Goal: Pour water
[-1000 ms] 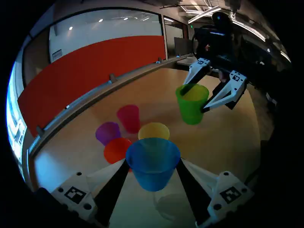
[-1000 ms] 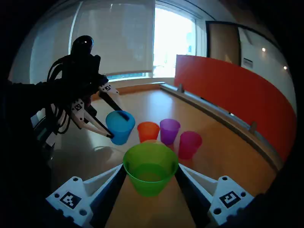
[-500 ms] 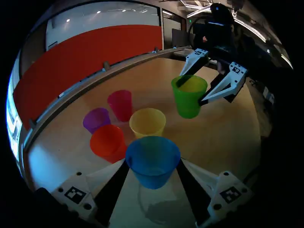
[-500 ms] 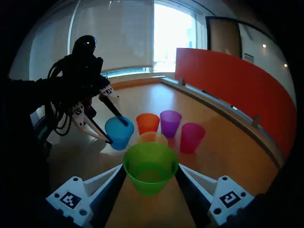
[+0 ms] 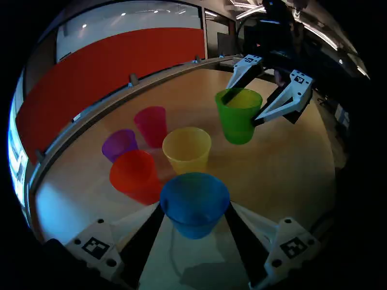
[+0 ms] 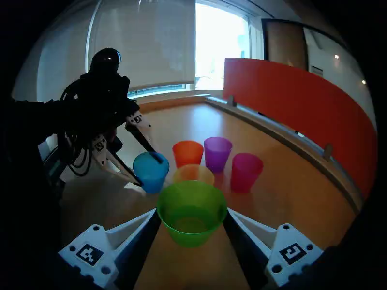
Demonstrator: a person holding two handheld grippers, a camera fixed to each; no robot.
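In the left gripper view my left gripper [image 5: 194,212] is shut on a blue cup [image 5: 194,204], held upright above the wooden table [image 5: 285,159]. Farther off, the right gripper [image 5: 241,110] grips a green cup [image 5: 237,115]. In the right gripper view my right gripper [image 6: 191,220] is shut on that green cup [image 6: 191,218], which has liquid at its bottom. There the left gripper [image 6: 147,170] holds the blue cup [image 6: 151,171] at left. Yellow [image 5: 187,149], red [image 5: 136,175], purple [image 5: 119,144] and pink [image 5: 152,125] cups stand clustered between the two.
A rail [image 5: 121,89] and an orange-red wall panel [image 5: 96,63] run along the table's far side. In the right gripper view a dark-clad person [image 6: 72,125] stands behind the left gripper, before a bright window [image 6: 220,46].
The left gripper with the blue cup has risen and come closer to the cluster of cups, which now shows lower and larger. The green cup has drawn slightly nearer to the cluster.
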